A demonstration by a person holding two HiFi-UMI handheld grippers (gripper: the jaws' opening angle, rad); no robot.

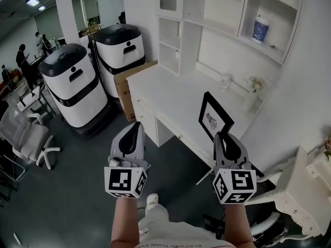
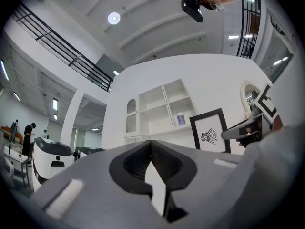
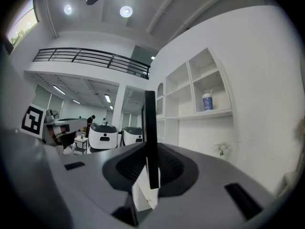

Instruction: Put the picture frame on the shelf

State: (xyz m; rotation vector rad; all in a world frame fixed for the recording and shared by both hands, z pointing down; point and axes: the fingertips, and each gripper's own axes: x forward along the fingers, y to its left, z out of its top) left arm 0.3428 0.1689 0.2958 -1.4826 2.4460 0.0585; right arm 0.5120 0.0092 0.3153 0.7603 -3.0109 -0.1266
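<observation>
Two grippers: right gripper (image 1: 223,137) clamps frame (image 1: 213,117) upright above desk (image 1: 165,94); left gripper (image 1: 135,126) closed, empty. Carry step, judged; next needs raising frame to far shelf (image 1: 269,49).

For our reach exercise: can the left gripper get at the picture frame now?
Probably yes: only open air separates the left gripper from the picture frame, though its jaws are shut.

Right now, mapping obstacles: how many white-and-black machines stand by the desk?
2: near machine by the office chairs, far machine beside the cardboard box. More may be hidden.
</observation>
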